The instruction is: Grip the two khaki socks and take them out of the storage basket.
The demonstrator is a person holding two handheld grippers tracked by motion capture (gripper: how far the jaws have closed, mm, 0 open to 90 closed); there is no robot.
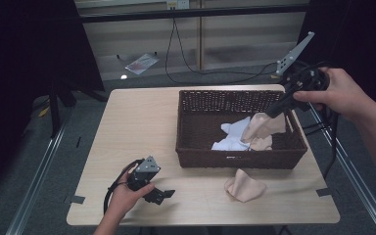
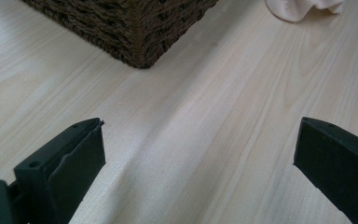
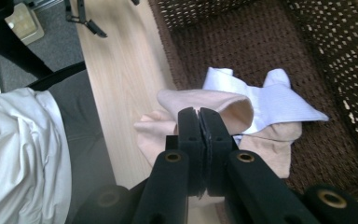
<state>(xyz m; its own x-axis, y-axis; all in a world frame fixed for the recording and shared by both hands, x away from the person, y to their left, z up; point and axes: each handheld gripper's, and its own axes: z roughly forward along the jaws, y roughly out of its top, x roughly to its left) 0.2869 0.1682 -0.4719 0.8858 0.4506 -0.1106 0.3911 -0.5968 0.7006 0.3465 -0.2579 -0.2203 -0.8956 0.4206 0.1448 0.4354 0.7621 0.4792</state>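
A brown wicker basket (image 1: 191, 147) stands on the right half of the table. Over its right side my right gripper (image 1: 270, 113) is shut on a beige cloth (image 1: 263, 126) that hangs down into the basket. In the right gripper view the shut jaws (image 3: 199, 114) pinch that beige cloth (image 3: 219, 100) above a white cloth (image 3: 275, 100) and another beige piece (image 3: 270, 149) on the basket floor. A further beige cloth (image 1: 245, 186) lies on the table in front of the basket. My left gripper (image 1: 162, 195) rests open near the front left edge, its jaws (image 2: 200, 140) wide apart over bare wood.
The basket's near corner (image 2: 140, 37) and the loose beige cloth (image 2: 303, 8) lie ahead of the left gripper. The light wooden table (image 1: 137, 127) has free room on its left half. Cables (image 1: 186, 63) run across the floor behind the table. A metal rail (image 1: 39, 176) lines the left side.
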